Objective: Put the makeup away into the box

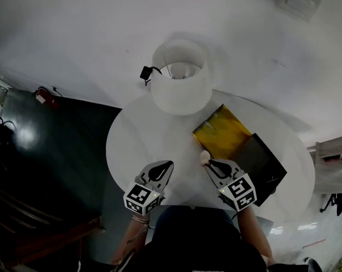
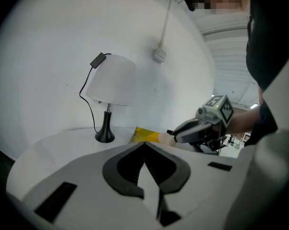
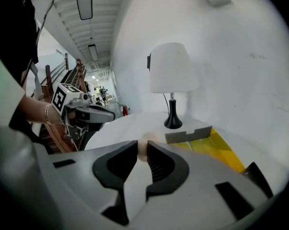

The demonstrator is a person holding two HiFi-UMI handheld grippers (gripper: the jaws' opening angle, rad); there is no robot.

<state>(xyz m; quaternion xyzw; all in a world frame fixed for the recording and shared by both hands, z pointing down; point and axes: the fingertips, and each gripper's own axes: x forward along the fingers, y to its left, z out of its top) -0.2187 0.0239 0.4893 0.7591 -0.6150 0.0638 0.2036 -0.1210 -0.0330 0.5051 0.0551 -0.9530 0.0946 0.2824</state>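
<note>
A pale beige makeup sponge [image 1: 204, 158] sits between the tips of my right gripper [image 1: 210, 164], which is shut on it just in front of the open yellow box [image 1: 222, 130]. In the right gripper view the sponge [image 3: 143, 147] shows pinched between the dark pads, with the yellow box [image 3: 216, 150] and its grey divider [image 3: 187, 135] to the right. My left gripper [image 1: 164, 169] hovers over the round white table [image 1: 137, 140], its jaws shut with nothing in them. The left gripper view shows its closed tips [image 2: 144, 145] and the right gripper [image 2: 175, 133] holding the sponge [image 2: 165, 137].
A white-shaded lamp [image 1: 181, 77] with a black base stands at the table's far side, its cord running up the wall. The box's black lid [image 1: 263, 162] lies open to the right. The dark floor [image 1: 58, 152] drops away on the left.
</note>
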